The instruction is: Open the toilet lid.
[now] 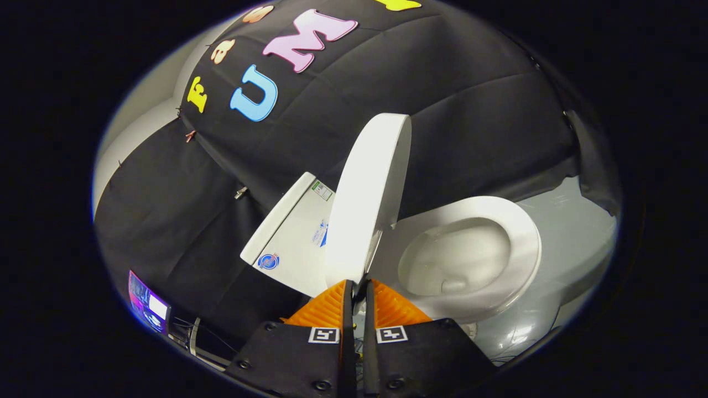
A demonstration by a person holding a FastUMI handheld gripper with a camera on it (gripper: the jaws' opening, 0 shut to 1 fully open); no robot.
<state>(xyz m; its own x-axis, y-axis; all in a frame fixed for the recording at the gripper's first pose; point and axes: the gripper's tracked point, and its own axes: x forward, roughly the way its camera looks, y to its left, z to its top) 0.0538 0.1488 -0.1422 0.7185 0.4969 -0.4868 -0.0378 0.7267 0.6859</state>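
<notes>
The white toilet lid [368, 193] is lifted well off the seat and stands nearly on edge, between the tank [293, 232] and the seat ring [525, 243]. The bowl [459, 254] lies uncovered inside the ring. My gripper [358, 284] is shut on the lid's rim: the two orange ribbed fingers [326, 309] press on it from either side with only a thin gap between them. The whole scene looks tilted from where I am.
The black cloth wall hangs right behind the tank and the lid. Grey floor [575, 221] surrounds the toilet base. A small lit screen [148, 304] and some cables sit low beside the tank side.
</notes>
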